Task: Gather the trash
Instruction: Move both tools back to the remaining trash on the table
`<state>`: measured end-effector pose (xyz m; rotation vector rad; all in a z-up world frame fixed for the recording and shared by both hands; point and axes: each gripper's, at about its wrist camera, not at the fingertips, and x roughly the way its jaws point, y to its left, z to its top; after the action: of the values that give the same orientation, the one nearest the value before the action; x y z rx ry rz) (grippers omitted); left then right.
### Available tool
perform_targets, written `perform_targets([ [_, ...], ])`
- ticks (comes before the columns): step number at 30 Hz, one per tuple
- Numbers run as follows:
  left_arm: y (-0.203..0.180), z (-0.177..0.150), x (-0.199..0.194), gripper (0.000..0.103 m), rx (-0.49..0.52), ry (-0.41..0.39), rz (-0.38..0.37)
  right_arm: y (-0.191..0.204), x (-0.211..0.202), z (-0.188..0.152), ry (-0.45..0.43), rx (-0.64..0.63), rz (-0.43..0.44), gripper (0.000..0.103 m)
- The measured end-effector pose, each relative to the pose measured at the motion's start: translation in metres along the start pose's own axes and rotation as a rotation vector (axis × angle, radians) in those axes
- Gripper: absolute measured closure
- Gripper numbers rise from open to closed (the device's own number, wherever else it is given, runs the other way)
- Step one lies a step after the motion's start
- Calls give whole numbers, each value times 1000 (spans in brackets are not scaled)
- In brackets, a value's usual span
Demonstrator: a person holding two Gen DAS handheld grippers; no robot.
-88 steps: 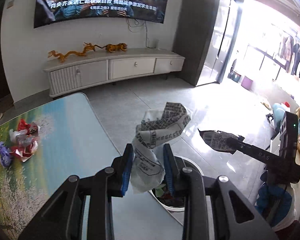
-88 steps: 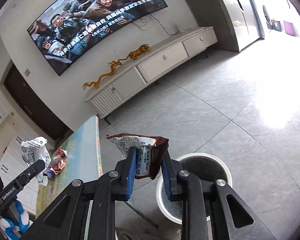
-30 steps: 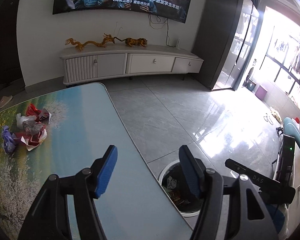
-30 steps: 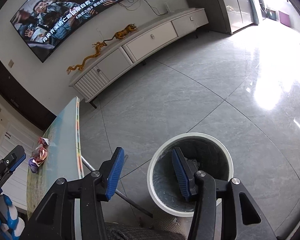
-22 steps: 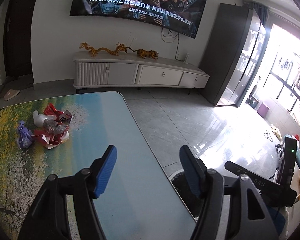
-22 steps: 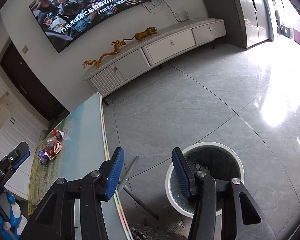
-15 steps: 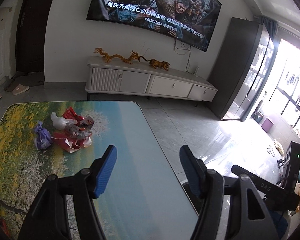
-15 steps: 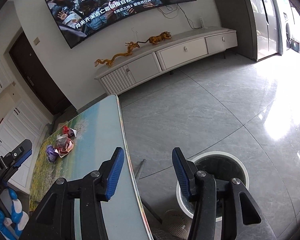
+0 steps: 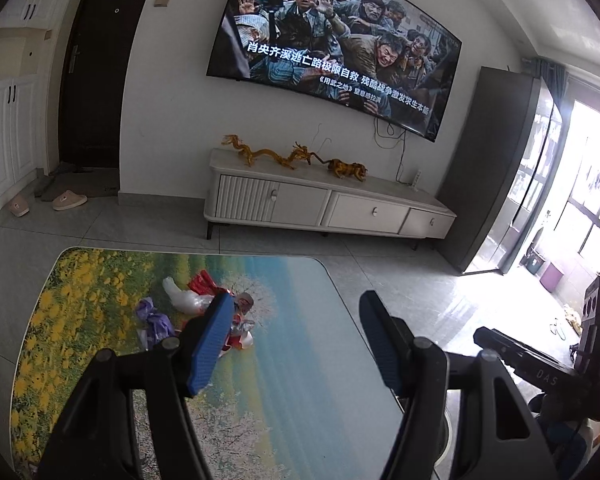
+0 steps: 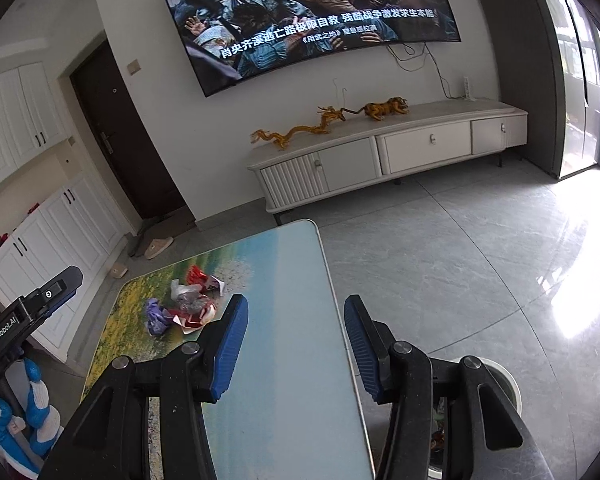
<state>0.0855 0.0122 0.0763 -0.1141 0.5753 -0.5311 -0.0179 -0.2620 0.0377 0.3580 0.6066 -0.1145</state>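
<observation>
A small heap of trash (image 9: 188, 304) lies on the picture-printed table (image 9: 300, 360): a white bag, red wrappers and a purple wrapper (image 9: 156, 320). The heap also shows in the right wrist view (image 10: 188, 304). My left gripper (image 9: 296, 340) is open and empty above the table, its left finger overlapping the heap in view. My right gripper (image 10: 296, 340) is open and empty over the table's near right edge. The white trash bin (image 10: 496, 380) stands on the floor at lower right, partly hidden behind the right finger.
A white TV cabinet (image 9: 324, 204) with golden dragon figures stands against the far wall under a large TV. Grey tiled floor (image 10: 460, 260) lies right of the table. White cupboards and a dark door are at the left. The other gripper (image 9: 540, 368) shows at right.
Both grippers let go of their wrappers over the bin and opened. They have since swung left and back toward the table, bringing the trash heap closer.
</observation>
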Motion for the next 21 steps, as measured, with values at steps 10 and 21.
perform_targets([
  [10,56,25,-1,39,-90,-24,93,44,20,33,-28,-92,86,53],
  [21,154,-7,57,39,-271,93,254,69,116,29,110,-128,174,53],
])
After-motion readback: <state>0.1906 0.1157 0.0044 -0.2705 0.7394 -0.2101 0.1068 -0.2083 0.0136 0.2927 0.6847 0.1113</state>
